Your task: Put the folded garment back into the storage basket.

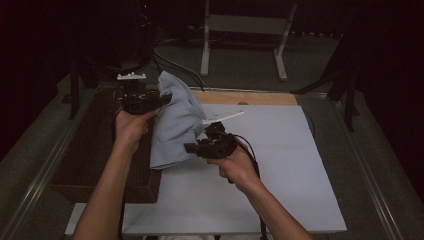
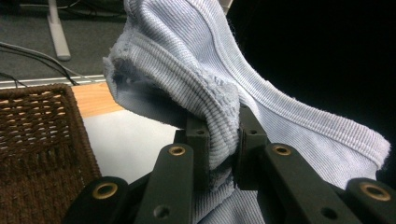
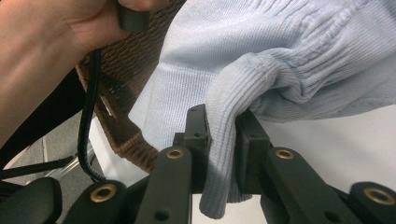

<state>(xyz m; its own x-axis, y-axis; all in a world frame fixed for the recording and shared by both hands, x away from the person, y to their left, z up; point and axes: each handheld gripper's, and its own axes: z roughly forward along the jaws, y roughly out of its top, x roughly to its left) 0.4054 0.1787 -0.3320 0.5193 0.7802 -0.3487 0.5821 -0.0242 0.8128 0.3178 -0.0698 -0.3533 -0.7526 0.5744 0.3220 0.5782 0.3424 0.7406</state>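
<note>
Over the white surface [image 1: 280, 165] we've got both tongs, left [image 1: 165, 98] and right [image 1: 190, 148], clamped on the pale-blue ribbed knit garment [image 1: 175, 125]; next, probably spread it flat.

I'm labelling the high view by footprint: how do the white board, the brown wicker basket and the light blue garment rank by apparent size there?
1. White board, plainly the largest.
2. Brown wicker basket, though an arm and the garment cover part of it.
3. Light blue garment, bunched and held up off the board, so nearer the camera and looking bigger than it would lying down.
</note>
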